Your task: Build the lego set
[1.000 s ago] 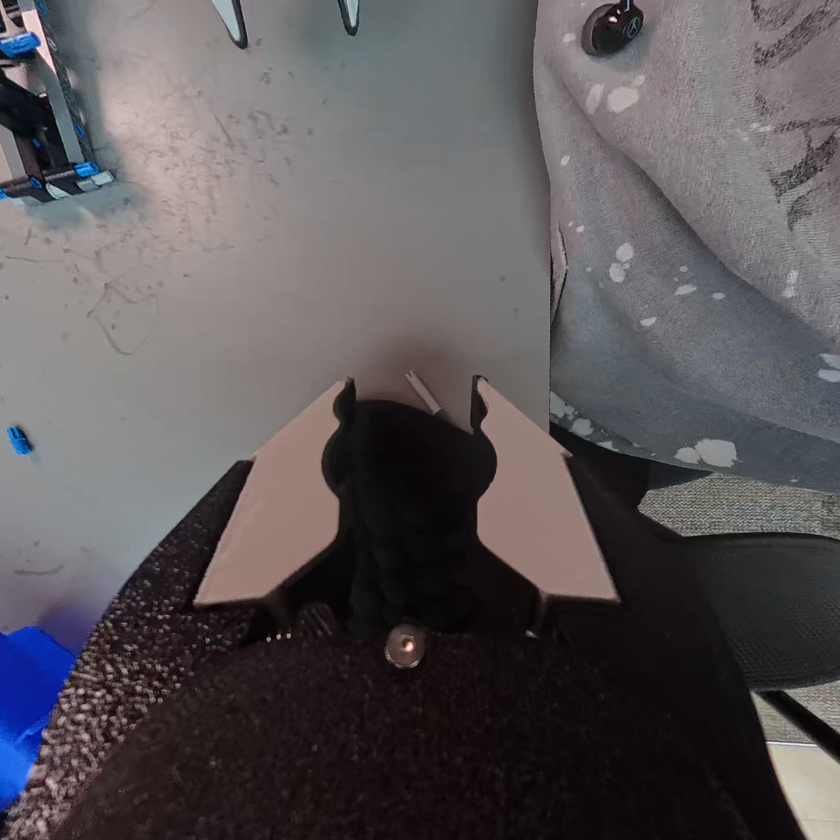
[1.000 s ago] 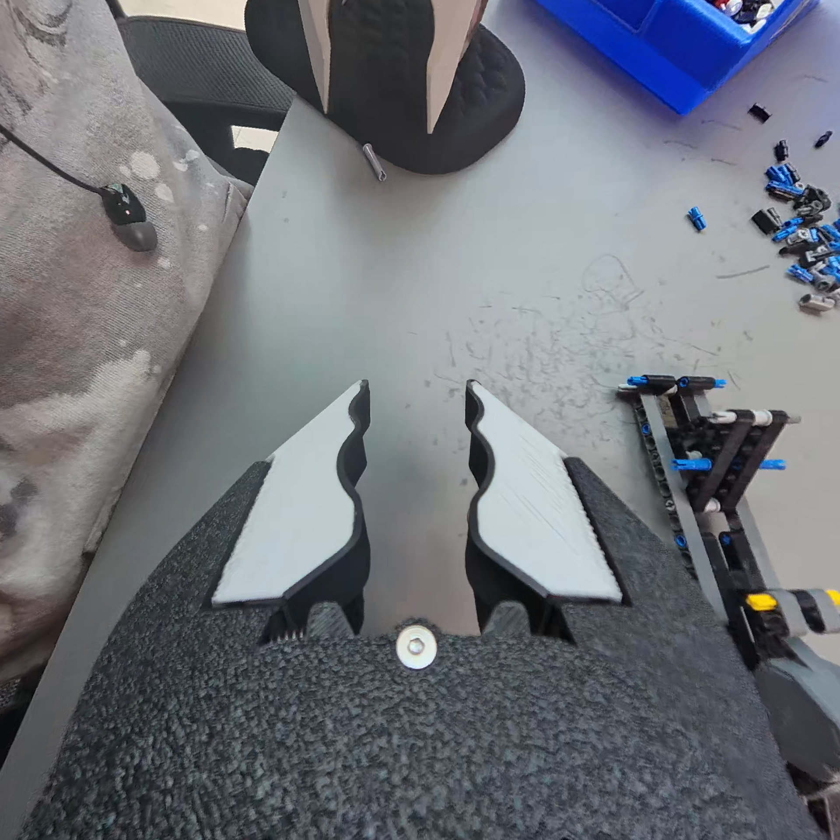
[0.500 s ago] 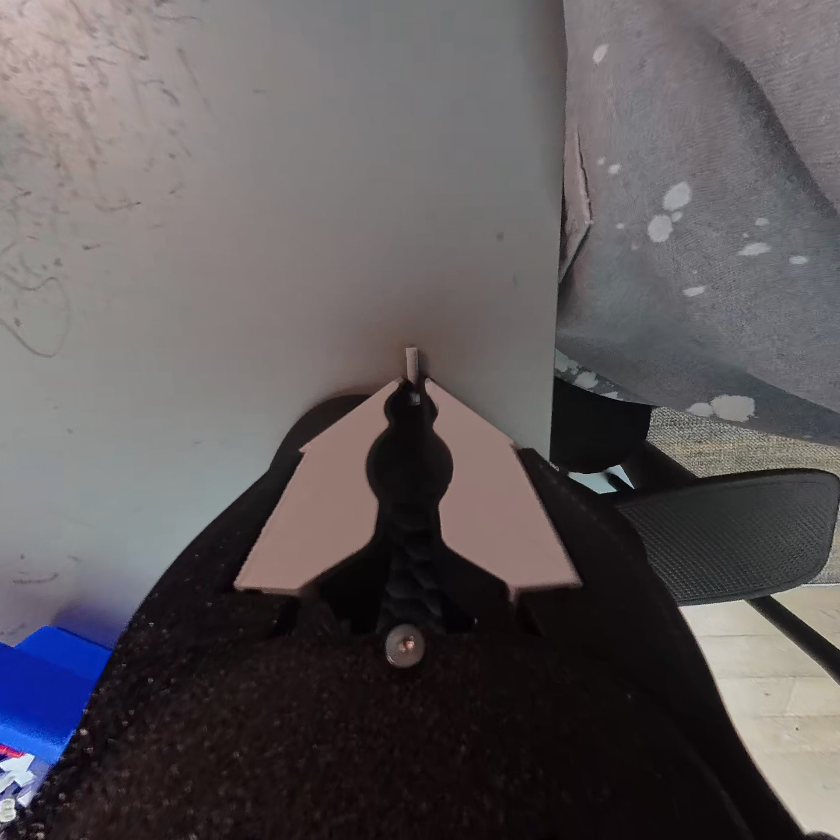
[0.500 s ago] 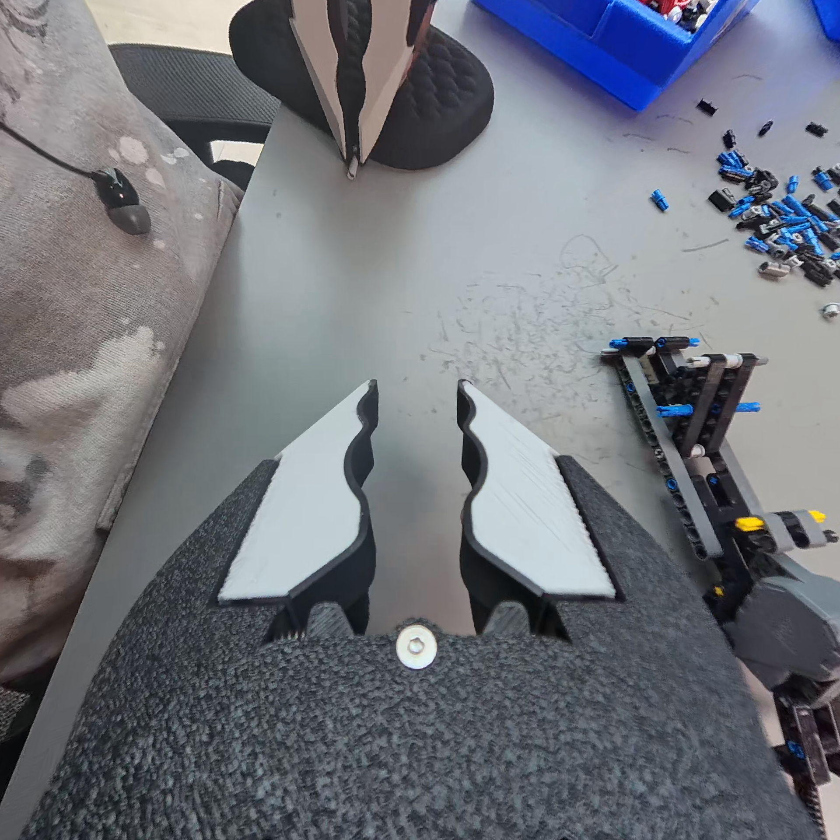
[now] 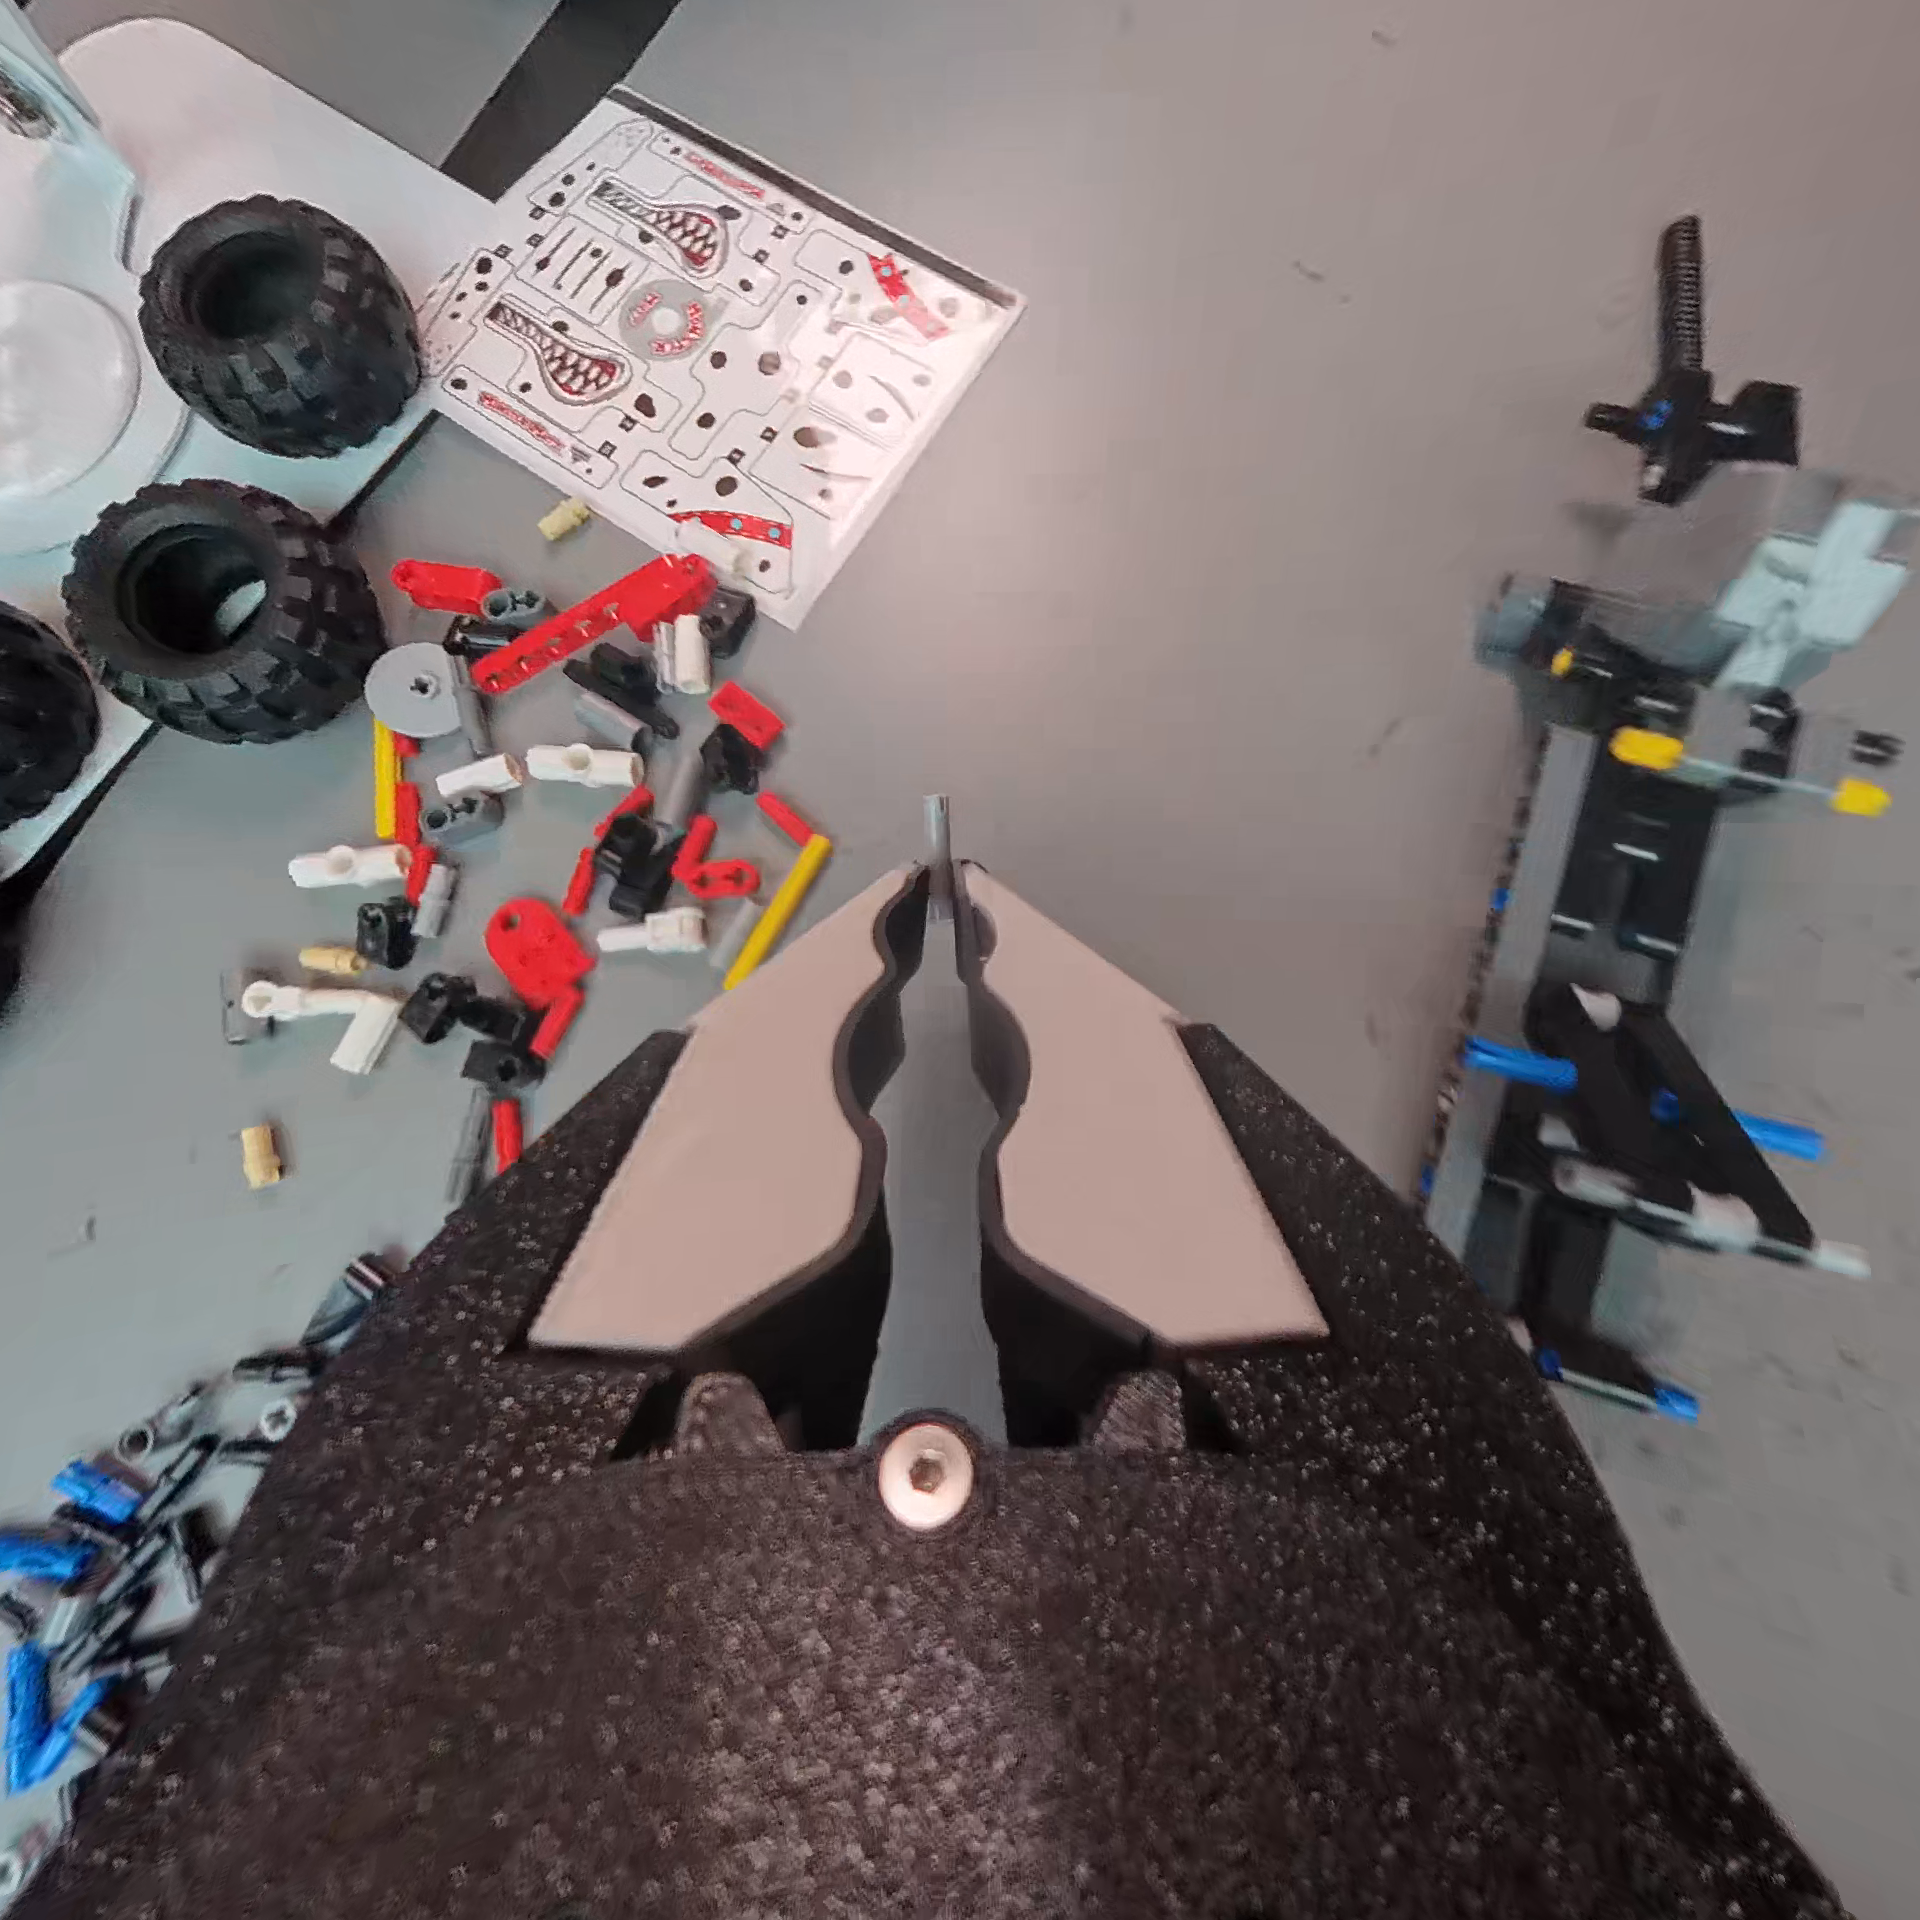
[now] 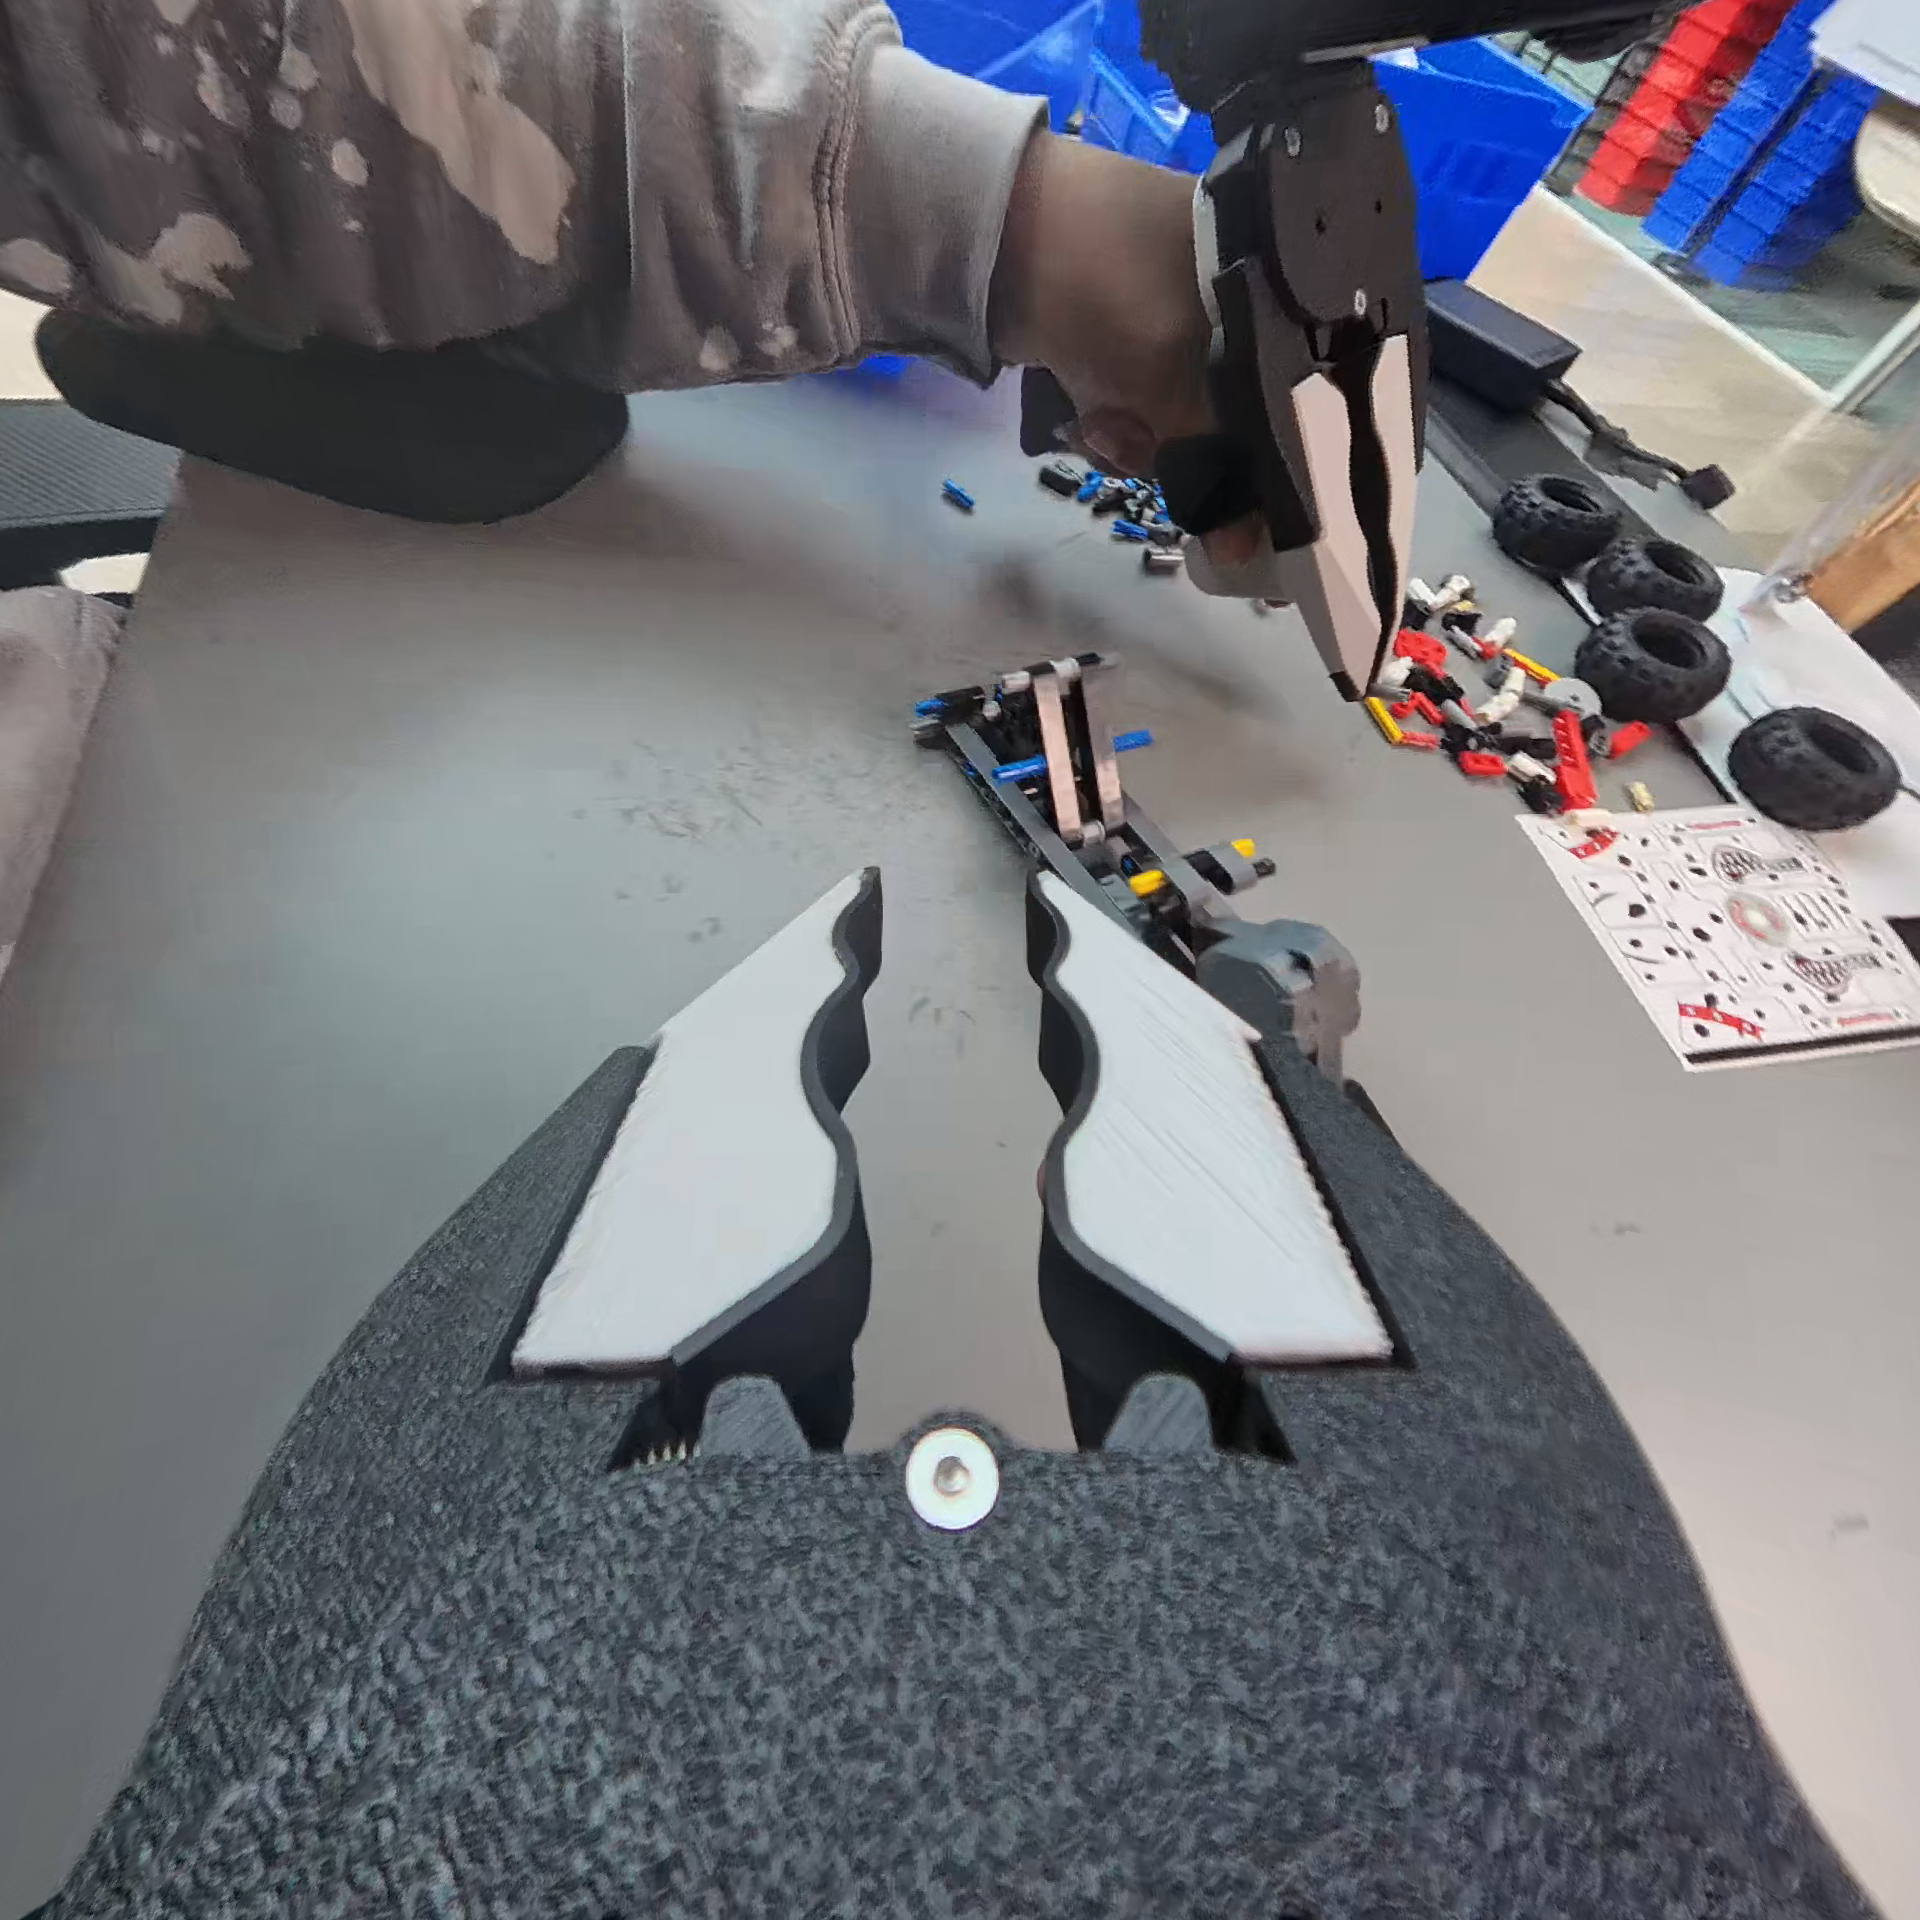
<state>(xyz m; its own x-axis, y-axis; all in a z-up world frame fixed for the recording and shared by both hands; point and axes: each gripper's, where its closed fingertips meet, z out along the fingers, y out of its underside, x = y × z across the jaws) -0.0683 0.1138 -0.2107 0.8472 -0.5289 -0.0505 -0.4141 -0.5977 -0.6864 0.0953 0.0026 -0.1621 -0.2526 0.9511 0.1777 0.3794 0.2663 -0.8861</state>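
My left gripper [image 5: 940,875] is shut on a small grey pin [image 5: 939,831] that sticks out past its tips, held above the grey table between the loose parts and the chassis. The partly built black and grey lego chassis [image 5: 1642,935] lies to its right. In the right wrist view the left gripper [image 6: 1361,681] hangs tips-down over the red parts pile [image 6: 1496,707], held by a hand. My right gripper [image 6: 956,894] is open and empty, low over the table, with the chassis [image 6: 1070,769] just ahead and right of its tips.
A pile of red, white and black parts [image 5: 582,810] lies left of the left gripper. Black tyres [image 5: 281,327] and a sticker sheet [image 5: 727,364] sit beyond. Blue and black pins [image 6: 1117,499] lie farther back. Blue bins [image 6: 1475,135] stand behind. A sleeved arm [image 6: 623,177] crosses the back. The left gripper's tips are roughly 20 centimetres from the right gripper's.
The left gripper shut on the grey pin at the table's edge, lifted it and swung over to the space between the parts pile and the chassis. The right gripper stayed open.
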